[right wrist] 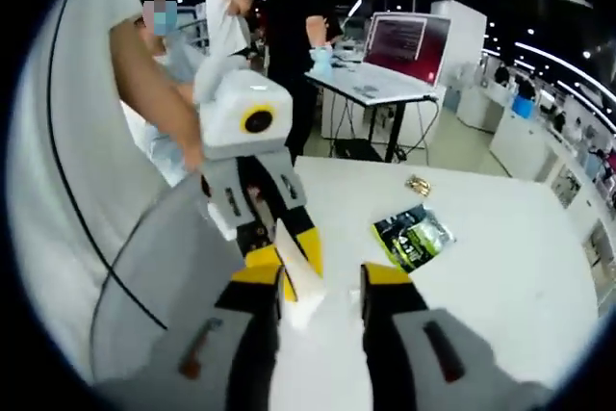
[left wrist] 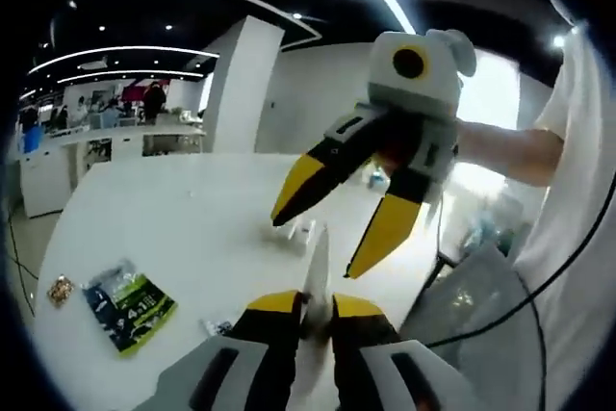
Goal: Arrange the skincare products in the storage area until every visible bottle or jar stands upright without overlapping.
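Over a smooth white table [left wrist: 164, 218], the left gripper view shows the left gripper [left wrist: 317, 307] at 6 o'clock, its yellow-tipped jaws narrowly closed on a slim white tube [left wrist: 317, 262] that tapers upward. At 1 o'clock hangs the right gripper [left wrist: 332, 228], its jaws spread wide. A glossy green-and-black sachet [left wrist: 128, 303] lies flat at 8 o'clock, with a small brown packet [left wrist: 61, 288] beside it.

In the right gripper view, the right gripper [right wrist: 325, 286] at 6 o'clock stands wide open. The left gripper [right wrist: 289, 257], entering from 10 o'clock, pinches the white tube [right wrist: 300, 286]. The sachet [right wrist: 412, 236] lies at 3 o'clock.
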